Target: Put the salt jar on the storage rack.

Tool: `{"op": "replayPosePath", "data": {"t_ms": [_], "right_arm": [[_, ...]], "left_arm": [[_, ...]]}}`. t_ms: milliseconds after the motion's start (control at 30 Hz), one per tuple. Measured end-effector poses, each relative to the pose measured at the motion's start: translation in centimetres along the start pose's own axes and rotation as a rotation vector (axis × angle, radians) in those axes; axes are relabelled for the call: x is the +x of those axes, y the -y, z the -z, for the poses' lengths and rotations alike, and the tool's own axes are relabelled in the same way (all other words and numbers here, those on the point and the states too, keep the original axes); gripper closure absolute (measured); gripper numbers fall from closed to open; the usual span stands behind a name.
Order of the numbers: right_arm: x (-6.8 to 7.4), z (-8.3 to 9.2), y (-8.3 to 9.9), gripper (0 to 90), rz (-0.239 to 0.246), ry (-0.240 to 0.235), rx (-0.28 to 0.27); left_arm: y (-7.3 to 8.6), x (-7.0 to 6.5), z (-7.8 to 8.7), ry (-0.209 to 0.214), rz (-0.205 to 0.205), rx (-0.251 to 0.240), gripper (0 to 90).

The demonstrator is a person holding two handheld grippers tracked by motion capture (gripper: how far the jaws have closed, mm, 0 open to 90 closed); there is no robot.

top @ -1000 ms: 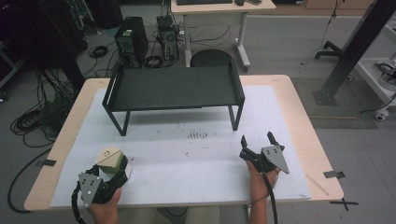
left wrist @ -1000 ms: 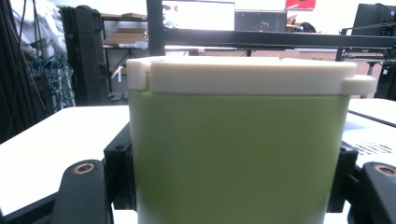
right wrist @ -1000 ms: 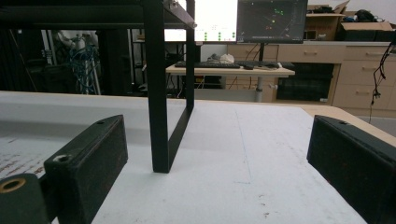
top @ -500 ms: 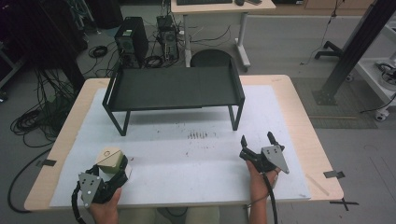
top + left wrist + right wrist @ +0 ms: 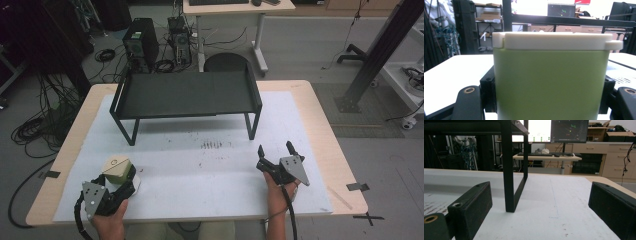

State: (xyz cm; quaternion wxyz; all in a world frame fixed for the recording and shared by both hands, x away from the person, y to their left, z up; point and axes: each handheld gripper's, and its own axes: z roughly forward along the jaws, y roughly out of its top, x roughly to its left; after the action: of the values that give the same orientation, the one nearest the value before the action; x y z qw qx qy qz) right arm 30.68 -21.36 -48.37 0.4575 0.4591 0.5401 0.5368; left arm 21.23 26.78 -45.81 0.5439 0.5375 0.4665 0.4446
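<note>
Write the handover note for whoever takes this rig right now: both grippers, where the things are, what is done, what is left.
Left gripper: shut on the green container with a cream lid, at the near left of the table; whether it is lifted off the mat cannot be told.
Right gripper: open, nothing between the jaws, at the near right, pointing toward the black shelf.
Black shelf: at the far middle of the table, nothing on top.
Done: container gripped.
Left: probably carrying it to the shelf and setting it down.
</note>
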Motion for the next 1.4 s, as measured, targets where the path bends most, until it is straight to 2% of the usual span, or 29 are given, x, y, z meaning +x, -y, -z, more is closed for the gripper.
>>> {"op": "replayPosePath", "data": {"t_ms": [233, 433, 1133, 1400], "right_arm": [[0.0, 0.0, 0.0, 5.4, 0.0, 0.001, 0.001], [0.0, 0.0, 0.0, 5.5, 0.0, 0.004, 0.003], [0.0, -0.1, 0.0, 5.3, -0.003, 0.016, 0.017], [0.1, -0.1, -0.1, 5.1, -0.001, 0.015, 0.022]], "left_arm": [[-1.0, 0.6, 0.0, 0.032, 0.023, -0.004, 29.3], [-2.4, 1.0, -0.1, 0.077, 0.023, -0.017, 29.3], [-9.5, 1.3, -2.1, 0.301, -0.009, -0.062, 29.3], [-11.7, 1.1, -3.0, 0.365, 0.011, -0.074, 29.4]]}}
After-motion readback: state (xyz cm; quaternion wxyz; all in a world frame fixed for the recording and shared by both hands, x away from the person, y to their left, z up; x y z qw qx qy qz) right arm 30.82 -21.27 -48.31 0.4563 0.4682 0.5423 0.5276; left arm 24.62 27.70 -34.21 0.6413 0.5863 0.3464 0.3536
